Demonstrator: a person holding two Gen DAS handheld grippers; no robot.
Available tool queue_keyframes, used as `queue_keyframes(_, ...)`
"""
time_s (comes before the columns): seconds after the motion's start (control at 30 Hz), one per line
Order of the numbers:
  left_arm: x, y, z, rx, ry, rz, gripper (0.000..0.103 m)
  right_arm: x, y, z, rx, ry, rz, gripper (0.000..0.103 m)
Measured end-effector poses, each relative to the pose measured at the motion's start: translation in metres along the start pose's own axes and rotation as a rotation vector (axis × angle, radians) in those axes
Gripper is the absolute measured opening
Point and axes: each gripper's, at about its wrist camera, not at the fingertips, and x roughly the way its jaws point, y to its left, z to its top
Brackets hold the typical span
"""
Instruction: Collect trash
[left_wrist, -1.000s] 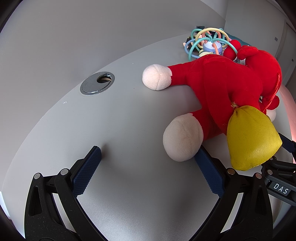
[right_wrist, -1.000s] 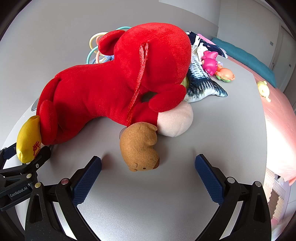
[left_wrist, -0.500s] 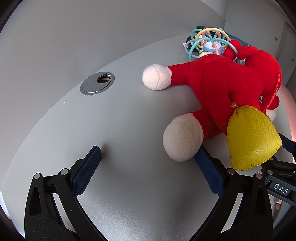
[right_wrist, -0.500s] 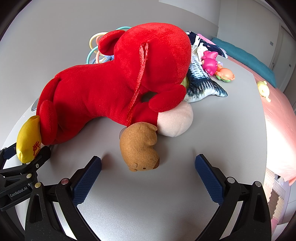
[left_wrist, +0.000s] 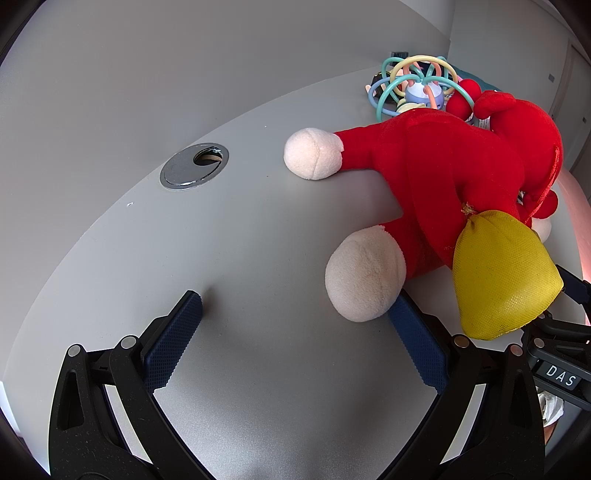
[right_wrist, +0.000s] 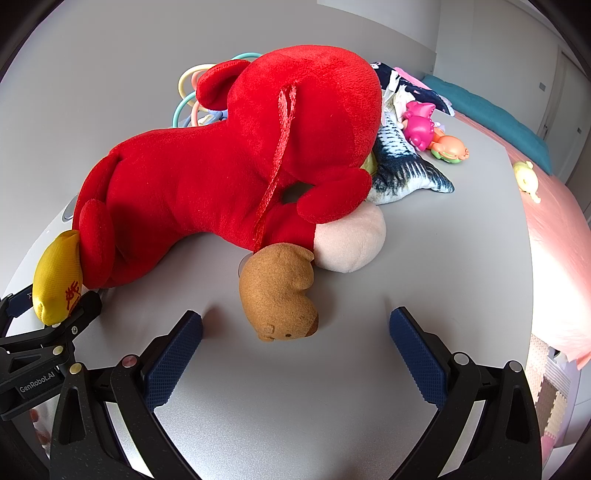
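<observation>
A big red plush toy (left_wrist: 454, 177) lies face down on the grey table (left_wrist: 240, 258), with cream paws and a yellow pouch (left_wrist: 502, 273) at its back end. It also shows in the right wrist view (right_wrist: 221, 173). My left gripper (left_wrist: 295, 332) is open and empty, its right finger beside a cream foot (left_wrist: 364, 273). My right gripper (right_wrist: 295, 332) is open and empty, with a small brown plush bear (right_wrist: 280, 295) just ahead between the fingers. White crumpled paper (right_wrist: 397, 96) shows behind the red toy's head.
A coloured ring rattle (left_wrist: 417, 83) lies at the far end. A fish-print plush (right_wrist: 402, 166), pink and orange plastic toys (right_wrist: 421, 125) and a small yellow toy (right_wrist: 526, 179) lie at the right. A metal cable grommet (left_wrist: 194, 166) sits in the table. A pink bed (right_wrist: 554, 240) borders the table's right edge.
</observation>
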Motion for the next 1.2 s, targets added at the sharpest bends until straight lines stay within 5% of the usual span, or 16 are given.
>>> queue_keyframes(0.67, -0.002, 0.002, -0.001, -0.012, 0.012, -0.003, 0.097, -0.005, 0.002, -0.005, -0.071, 0.036, 0.053, 0.1)
queue_keyframes(1.2, -0.079, -0.023, 0.044, 0.11, -0.111, -0.166, 0.097, -0.068, -0.05, 0.032, -0.113, -0.011, 0.192, 0.092)
